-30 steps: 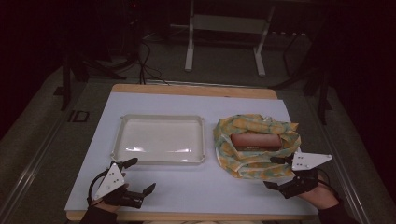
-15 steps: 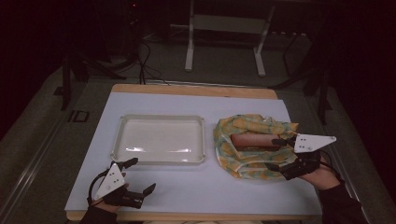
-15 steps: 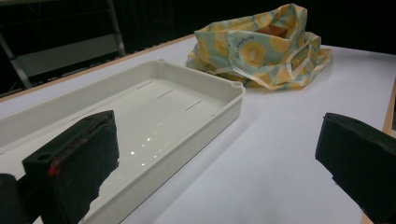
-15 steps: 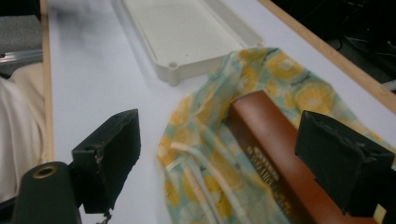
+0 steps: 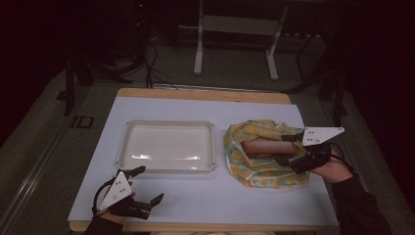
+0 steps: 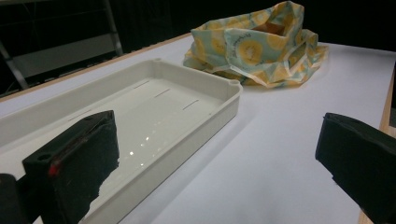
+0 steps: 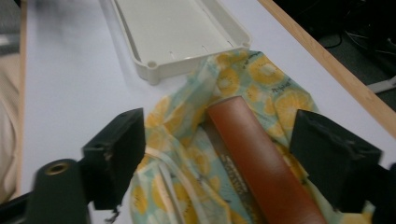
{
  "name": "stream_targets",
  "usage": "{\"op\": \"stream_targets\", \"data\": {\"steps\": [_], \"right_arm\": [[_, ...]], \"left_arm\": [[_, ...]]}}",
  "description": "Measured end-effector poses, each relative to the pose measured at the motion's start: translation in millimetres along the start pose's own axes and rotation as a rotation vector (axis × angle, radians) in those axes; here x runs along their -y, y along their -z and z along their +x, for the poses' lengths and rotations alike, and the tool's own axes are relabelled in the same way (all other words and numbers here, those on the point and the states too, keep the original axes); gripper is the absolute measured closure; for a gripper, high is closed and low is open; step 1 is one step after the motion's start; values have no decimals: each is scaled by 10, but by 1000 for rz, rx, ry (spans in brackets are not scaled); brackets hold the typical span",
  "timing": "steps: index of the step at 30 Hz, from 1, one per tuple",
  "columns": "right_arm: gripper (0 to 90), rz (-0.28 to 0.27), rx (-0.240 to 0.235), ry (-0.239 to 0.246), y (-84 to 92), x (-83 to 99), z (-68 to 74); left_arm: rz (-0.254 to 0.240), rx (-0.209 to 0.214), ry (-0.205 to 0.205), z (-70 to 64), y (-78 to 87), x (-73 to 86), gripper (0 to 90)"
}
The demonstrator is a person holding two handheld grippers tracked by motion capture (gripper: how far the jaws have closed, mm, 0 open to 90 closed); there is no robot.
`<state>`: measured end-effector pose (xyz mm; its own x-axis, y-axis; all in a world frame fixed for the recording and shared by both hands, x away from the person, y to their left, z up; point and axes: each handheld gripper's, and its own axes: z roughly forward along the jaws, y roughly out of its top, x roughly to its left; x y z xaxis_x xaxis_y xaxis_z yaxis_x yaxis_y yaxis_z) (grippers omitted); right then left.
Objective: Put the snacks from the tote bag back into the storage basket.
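Observation:
A brown cylindrical roll (image 5: 268,146) (image 7: 261,165) lies in a crumpled yellow lemon-print cloth (image 5: 259,164) (image 6: 254,44) (image 7: 187,154) on the right of the white table. My right gripper (image 5: 288,150) (image 7: 233,158) is open, its jaws standing either side of the roll's right end, above the cloth. An empty white plastic tray (image 5: 169,146) (image 6: 140,116) (image 7: 182,28) sits at the table's middle left. Near the front left edge my left gripper (image 5: 145,185) (image 6: 219,163) rests open with nothing between its jaws, just in front of the tray.
The white table top (image 5: 215,196) has a wooden rim at the back. A metal stand's legs (image 5: 235,44) and cables lie on the dark floor behind. A sleeve (image 5: 359,205) comes in at the lower right.
My right gripper has moved forward and left from the cloth's near right edge to straddle the roll's end. The left gripper has stayed still.

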<state>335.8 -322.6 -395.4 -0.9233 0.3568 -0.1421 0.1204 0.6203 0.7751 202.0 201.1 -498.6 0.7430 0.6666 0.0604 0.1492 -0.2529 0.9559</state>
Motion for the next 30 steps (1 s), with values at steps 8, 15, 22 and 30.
{"op": "stream_targets", "data": {"steps": [8,15,22,30], "right_arm": [[252,74,-7,16,-108,-57,-126],[252,174,-26,47,-327,-46,-203],[279,253,-41,78,-535,-45,-273],[296,373,-43,108,-753,6,-369]], "left_arm": [[1,2,-2,-1,-1,0,0],[3,4,-5,-1,-5,1,0],[4,5,-5,-1,-9,3,0],[9,12,-4,-5,-17,8,0]]}}
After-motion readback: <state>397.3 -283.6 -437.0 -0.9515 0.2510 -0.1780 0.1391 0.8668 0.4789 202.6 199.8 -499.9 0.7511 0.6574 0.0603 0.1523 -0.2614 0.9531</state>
